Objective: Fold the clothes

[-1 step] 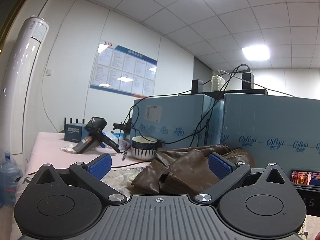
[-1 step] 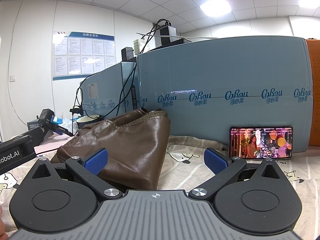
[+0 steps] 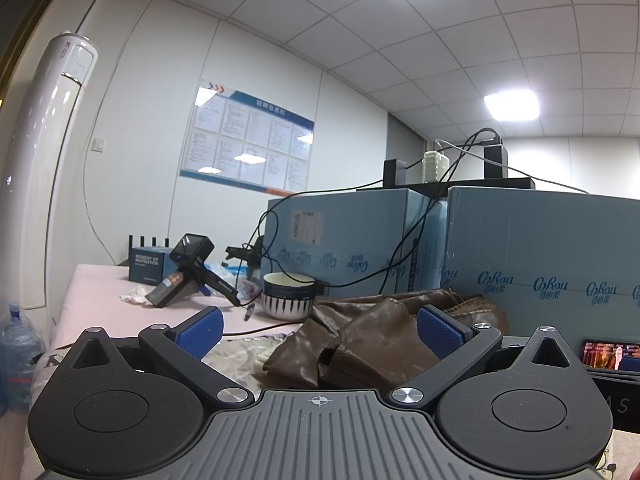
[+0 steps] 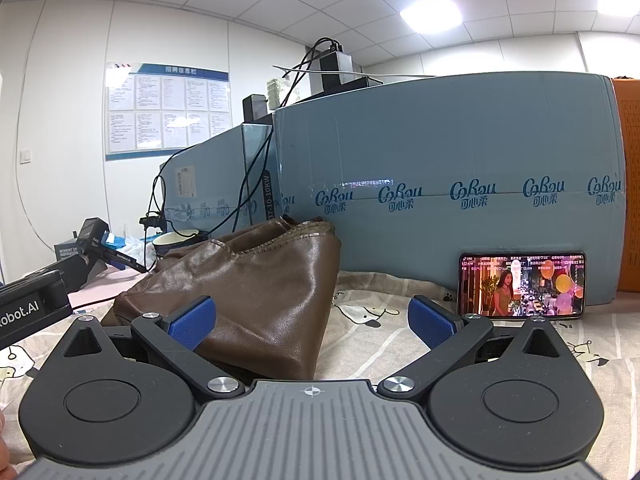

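The crumpled brown leather-look garment (image 4: 256, 292) looks soft, fairly heavy and slick, so a stitched hem edge seems the surest hold. It lies heaped on the cartoon-print sheet (image 4: 384, 332) over the desk, ahead of the right claw (image 4: 312, 322) and the left claw (image 3: 318, 330); both gape, empty.
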A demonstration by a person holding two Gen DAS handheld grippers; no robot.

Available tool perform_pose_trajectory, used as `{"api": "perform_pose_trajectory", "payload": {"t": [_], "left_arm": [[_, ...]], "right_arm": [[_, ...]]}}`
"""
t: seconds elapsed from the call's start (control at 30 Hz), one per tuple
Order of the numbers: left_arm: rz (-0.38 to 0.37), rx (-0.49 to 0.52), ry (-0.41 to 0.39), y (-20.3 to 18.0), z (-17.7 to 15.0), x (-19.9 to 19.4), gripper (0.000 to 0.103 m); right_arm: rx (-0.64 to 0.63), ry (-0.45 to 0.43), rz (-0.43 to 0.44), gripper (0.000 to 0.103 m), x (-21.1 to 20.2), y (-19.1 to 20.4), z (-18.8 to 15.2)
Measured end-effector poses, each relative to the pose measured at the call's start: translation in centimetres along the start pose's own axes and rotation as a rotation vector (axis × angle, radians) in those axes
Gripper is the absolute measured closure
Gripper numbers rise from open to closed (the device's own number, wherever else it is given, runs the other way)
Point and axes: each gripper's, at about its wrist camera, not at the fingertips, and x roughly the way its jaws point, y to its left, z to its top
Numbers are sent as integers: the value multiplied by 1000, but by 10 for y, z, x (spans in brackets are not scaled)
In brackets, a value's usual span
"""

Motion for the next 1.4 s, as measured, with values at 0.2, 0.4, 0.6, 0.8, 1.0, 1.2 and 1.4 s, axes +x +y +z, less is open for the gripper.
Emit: {"api": "perform_pose_trajectory", "payload": {"t": [0.2,0.4,0.6,0.8,1.0,1.2,1.4], "left_arm": [[3,5,4,0,0,-1,0],[4,3,4,0,0,-1,0],[4,2,3,-2,1,1,0],[4,1,1,0,1,1,0],[3,0,-1,0,1,0,0],[3,-1,-2,0,1,0,0],[4,-1,-2,0,1,0,0]], "right_arm": [[2,0,0,0,0,0,0],[2,0,0,0,-1,2,0],[2,-1,0,0,0,1,0],[1,-2,0,0,0,1,0],[1,-2,0,0,-1,2,0],[1,-2,0,0,-1,1,0],[1,-2,0,0,-1,1,0]]}}
